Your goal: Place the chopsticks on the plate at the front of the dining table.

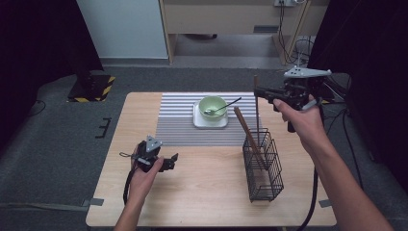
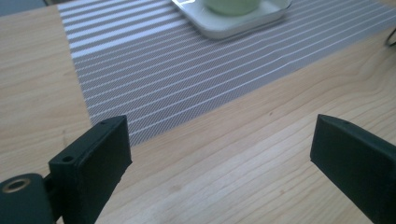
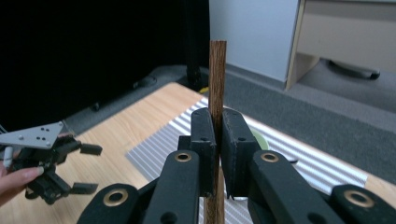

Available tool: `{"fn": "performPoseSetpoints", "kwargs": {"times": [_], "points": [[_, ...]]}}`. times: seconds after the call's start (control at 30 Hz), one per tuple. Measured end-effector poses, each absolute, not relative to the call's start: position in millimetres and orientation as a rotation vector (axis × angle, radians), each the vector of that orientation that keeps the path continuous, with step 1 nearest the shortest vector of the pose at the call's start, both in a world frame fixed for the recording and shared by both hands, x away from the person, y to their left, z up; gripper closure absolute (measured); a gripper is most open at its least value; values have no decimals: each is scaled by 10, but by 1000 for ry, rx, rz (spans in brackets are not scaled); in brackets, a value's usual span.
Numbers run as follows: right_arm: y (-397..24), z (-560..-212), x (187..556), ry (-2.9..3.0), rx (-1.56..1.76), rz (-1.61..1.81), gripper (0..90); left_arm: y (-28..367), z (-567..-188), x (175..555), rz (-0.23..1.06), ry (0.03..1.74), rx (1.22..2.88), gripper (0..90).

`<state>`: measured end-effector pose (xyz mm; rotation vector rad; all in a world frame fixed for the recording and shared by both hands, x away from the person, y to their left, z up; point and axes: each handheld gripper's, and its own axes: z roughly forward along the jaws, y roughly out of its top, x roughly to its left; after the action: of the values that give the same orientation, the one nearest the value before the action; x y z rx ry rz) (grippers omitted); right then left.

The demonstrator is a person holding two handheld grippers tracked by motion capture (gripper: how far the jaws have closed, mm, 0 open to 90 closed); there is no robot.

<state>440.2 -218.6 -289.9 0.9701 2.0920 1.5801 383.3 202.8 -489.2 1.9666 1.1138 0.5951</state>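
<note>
1. Wood-grain table is bearing everything in the high view, with a grey striped mat lying across its far half.
2. Low at the left of that view, the left gripper is hovering over bare wood near the mat's front left corner, its hand gripping it from behind and the forearm running straight up from the bottom edge.
3. Its jaws are standing wide apart with nothing between them; the left gripper view is making this plain, showing bare wood and the mat's corner in the gap, plus the rim of the white square dish at the top.
4. At the middle, the high view is showing a green bowl sitting on that dish, a spoon leaning in it.
5. Further right, a black wire basket is standing on the table with one brown stick leaning out of it.
6. At the far right, the right gripper is being held high above the mat's right edge, pointing left, the arm reaching in diagonally from the bottom right.
7. The right gripper view is showing what the high view barely resolves: both pads clamped on an upright wooden chopstick, which is sticking up well past them, with the left gripper visible farther off.
</note>
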Motion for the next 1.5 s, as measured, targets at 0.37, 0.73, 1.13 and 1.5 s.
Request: {"fn": "performPoseSetpoints", "kwargs": {"times": [0.37,0.73,1.13,1.5], "points": [[-2282,-2719,4327,2008,968,1671,846,1883,-4664,3812,529,1063,1889,66],[-2318,-2609,4355,1905,981,1782,846,1693,-4458,3864,469,1011,1828,62],[-2099,-2642,4487,1867,986,1851,847,1467,-4409,3901,451,934,1809,88],[-1707,-2755,4537,1886,976,1881,846,1259,-4399,3924,414,869,1779,151]]}}
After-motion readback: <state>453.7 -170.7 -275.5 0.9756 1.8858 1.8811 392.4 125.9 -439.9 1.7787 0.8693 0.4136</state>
